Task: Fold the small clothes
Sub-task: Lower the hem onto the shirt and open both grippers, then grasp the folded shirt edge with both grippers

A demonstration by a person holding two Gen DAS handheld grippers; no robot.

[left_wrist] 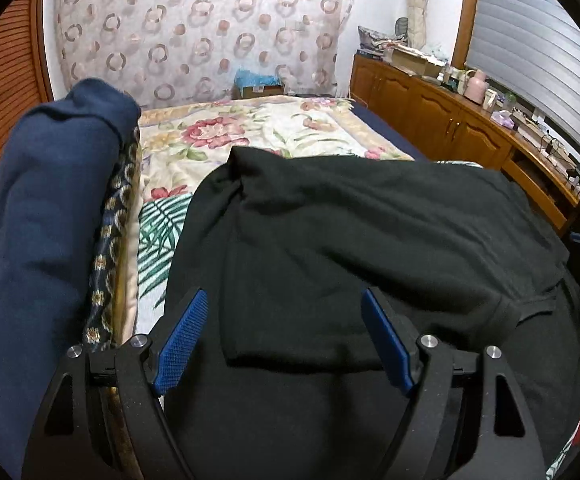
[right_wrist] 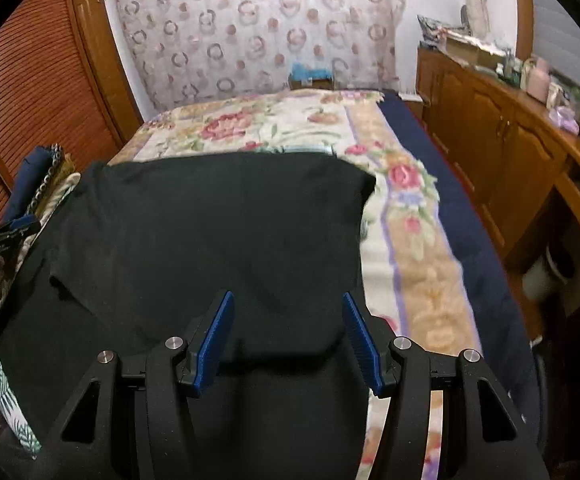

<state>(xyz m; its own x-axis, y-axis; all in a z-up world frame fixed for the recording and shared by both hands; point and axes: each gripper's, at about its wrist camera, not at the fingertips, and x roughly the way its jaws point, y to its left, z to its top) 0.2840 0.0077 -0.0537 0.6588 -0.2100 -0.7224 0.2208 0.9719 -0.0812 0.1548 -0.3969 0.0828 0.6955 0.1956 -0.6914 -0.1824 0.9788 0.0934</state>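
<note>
A black garment (left_wrist: 349,240) lies spread on the floral bedspread (left_wrist: 226,140), with a sleeve folded over near its front edge. My left gripper (left_wrist: 284,304) is open, jaws wide apart just above the garment's near part, holding nothing. In the right wrist view the same black garment (right_wrist: 210,232) lies flat on the bedspread (right_wrist: 409,240). My right gripper (right_wrist: 288,308) is open over the garment's near right part, empty.
A folded navy cloth (left_wrist: 42,220) and patterned fabrics (left_wrist: 110,240) are stacked at the left of the bed. A wooden cabinet (left_wrist: 449,120) with clutter runs along the right wall. A louvred wooden door (right_wrist: 38,92) is on the left.
</note>
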